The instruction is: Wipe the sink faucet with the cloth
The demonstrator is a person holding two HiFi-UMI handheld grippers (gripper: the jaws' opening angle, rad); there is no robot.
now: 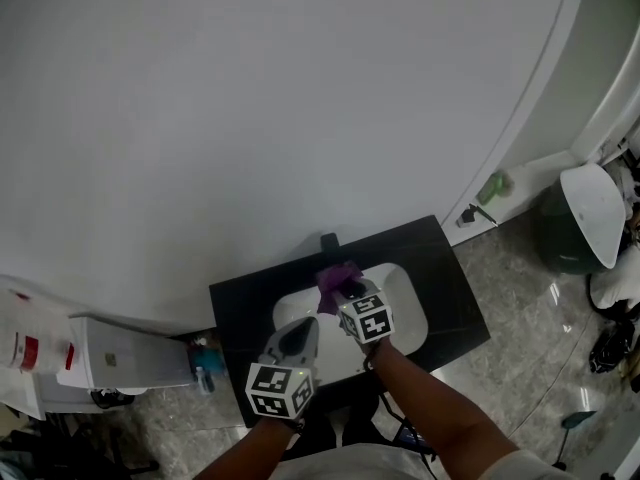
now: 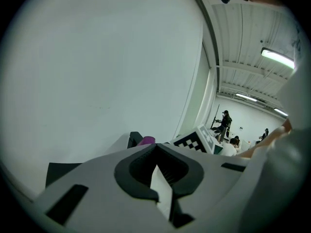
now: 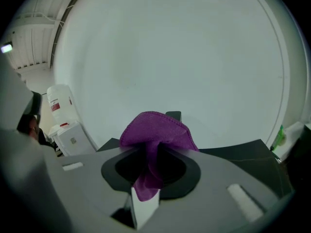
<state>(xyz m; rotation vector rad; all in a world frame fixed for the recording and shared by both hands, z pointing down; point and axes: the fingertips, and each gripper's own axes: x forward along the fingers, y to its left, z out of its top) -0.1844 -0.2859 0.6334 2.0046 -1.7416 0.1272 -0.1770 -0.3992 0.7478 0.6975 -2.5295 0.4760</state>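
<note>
1. Cloth (image 3: 155,132): purple; probably soft, light and limp; bunched middle pinched in right tongs (image 3: 147,176); free folds project forward, near faucet (image 3: 173,114); grip looks suitable for wiping.
2. Left tongs (image 2: 158,174): pressed together, empty; over sink (image 1: 405,308).

wall (image 1: 250,118): close behind faucet (image 1: 328,241) | sink (image 1: 408,316): crowded by left claw (image 1: 295,336), right claw (image 1: 345,289) | countertop (image 1: 455,298) sides: free

Under me, a black counter (image 1: 450,303) stands against the wall. 1 white sink (image 1: 408,313) sits in its middle, and 1 dark tap (image 1: 328,240) stands at its back edge. The counter stands on a grey floor (image 1: 520,368), and 1 bin (image 1: 590,208) stands there too.
</note>
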